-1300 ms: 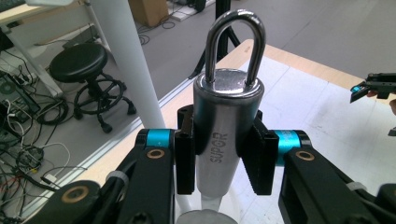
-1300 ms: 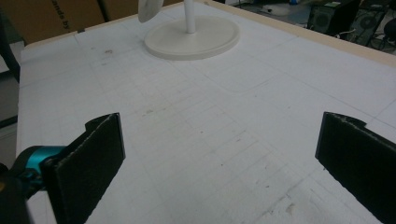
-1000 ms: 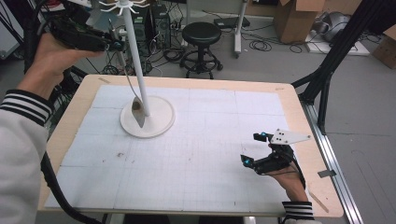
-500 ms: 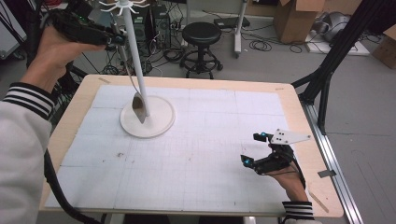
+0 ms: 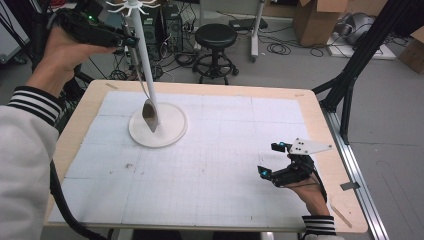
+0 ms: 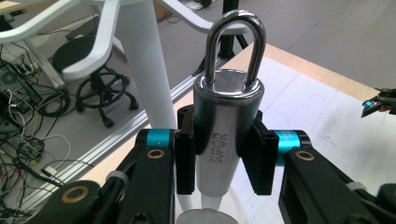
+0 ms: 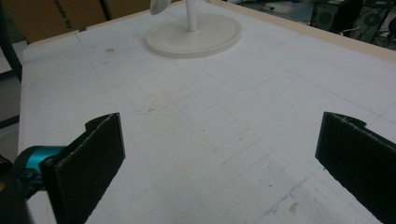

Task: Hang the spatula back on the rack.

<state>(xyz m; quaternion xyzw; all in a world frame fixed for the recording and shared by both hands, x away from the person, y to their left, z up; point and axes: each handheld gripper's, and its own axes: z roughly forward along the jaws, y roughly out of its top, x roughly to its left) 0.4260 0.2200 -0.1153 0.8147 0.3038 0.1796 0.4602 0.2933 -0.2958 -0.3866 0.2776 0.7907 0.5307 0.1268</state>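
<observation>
The steel utensil (image 6: pixel 227 140) hung up at the far left, above the table (image 5: pixel 310 112), right by the hooks of the white rack (image 5: pixel 150 90). Its handle was pinched in the left gripper (image 6: pixel 219 161), spoon end dangling beside the pole. My guess was that the hanging step was in hand: next the handle's loop (image 6: pixel 236 44) needed lining up and slipping over a hook. "SUPOR" was stamped on the handle. The right gripper (image 7: pixel 219 163) sat near right on the mat, jaws spread wide, holding nothing.
</observation>
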